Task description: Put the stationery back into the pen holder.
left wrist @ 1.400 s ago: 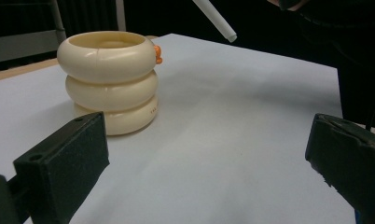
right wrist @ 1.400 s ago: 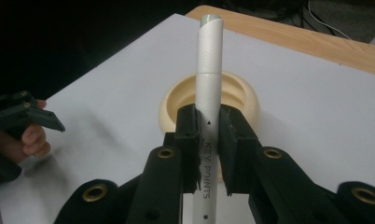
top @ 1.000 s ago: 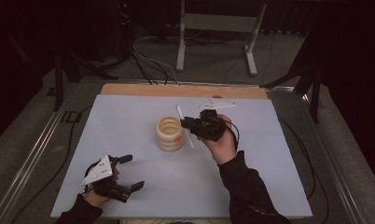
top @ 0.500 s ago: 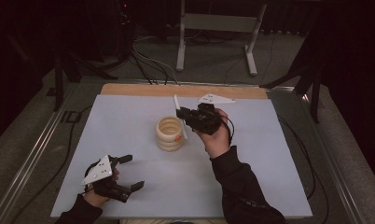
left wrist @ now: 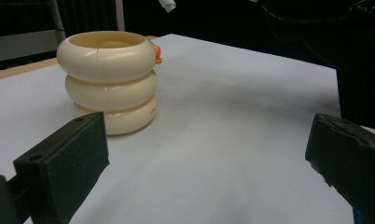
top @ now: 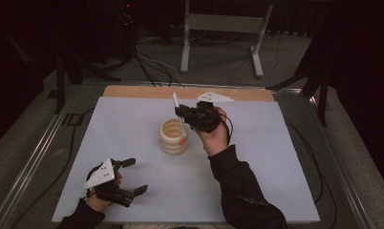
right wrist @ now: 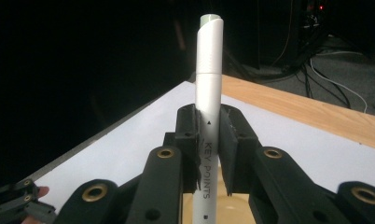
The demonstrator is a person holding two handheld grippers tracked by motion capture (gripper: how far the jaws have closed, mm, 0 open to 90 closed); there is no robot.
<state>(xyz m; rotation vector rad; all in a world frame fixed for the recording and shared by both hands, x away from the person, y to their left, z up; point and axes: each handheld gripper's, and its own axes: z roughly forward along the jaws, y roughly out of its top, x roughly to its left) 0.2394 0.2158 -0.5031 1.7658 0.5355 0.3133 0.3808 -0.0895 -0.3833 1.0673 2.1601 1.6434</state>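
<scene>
A cream holder (top: pixel 174 137) made of three stacked rings stands at the middle of the white table (top: pixel 276 157). My right gripper (top: pixel 182 112) is raised just right of and above the holder and is shut on a white pen (top: pixel 178 113), which stands nearly upright with its orange end at the holder's rim. In the right gripper view the pen (right wrist: pixel 208 93) reads "KEY POINTS" and sits pinched between the two pads. My left gripper (top: pixel 135 175) rests open at the front left of the table. Its own view shows the holder (left wrist: pixel 108 77) ahead between wide jaws.
A wooden strip (top: pixel 147 91) runs along the table's far edge. Cables (top: pixel 152 62) and a metal stand (top: pixel 218 28) sit on the floor beyond. A metal rail (top: pixel 32 157) lines the table's left side.
My right gripper has carried the pen leftward, from right of the holder to just over its rim, and the pen now stands more upright. The left gripper has stayed put.
</scene>
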